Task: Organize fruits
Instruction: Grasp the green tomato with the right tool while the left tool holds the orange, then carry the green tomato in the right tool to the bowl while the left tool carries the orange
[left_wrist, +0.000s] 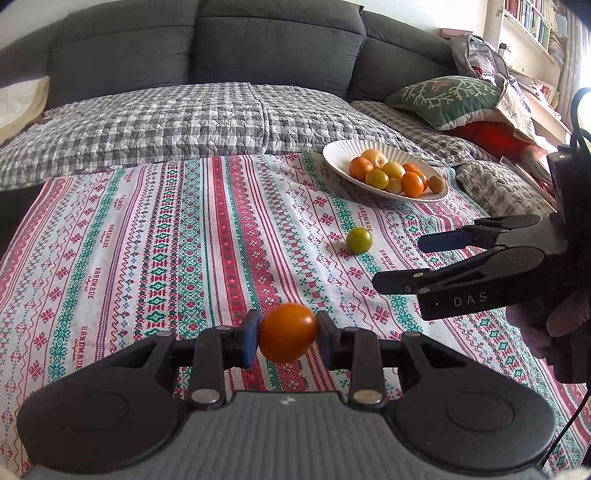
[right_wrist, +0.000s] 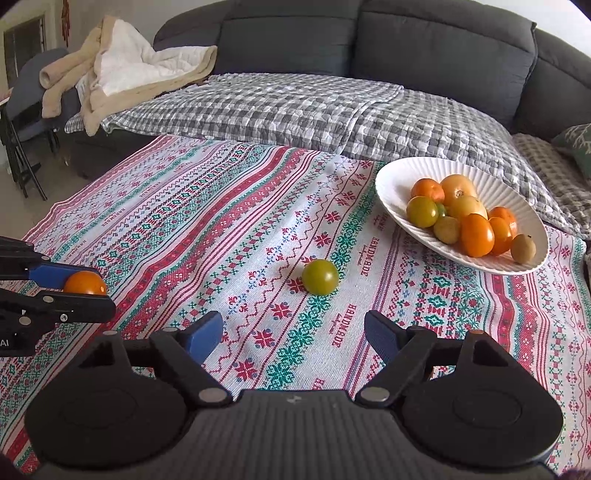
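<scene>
My left gripper (left_wrist: 287, 334) is clamped on an orange fruit (left_wrist: 287, 333), pads pressing both its sides, lifted clear of the patterned cloth (left_wrist: 147, 258). I should keep that squeeze gentle, since it looks soft-skinned. My right gripper (right_wrist: 293, 334) stands wide with nothing between its fingers. The green fruit (right_wrist: 320, 277) lies just ahead of it, loose on the cloth, toward the far right corner. I would centre the fingers on it before closing, or it may roll. Beyond, at that corner, the white dish (right_wrist: 395, 177) already holds a heap of fruit; both pieces go there.
</scene>
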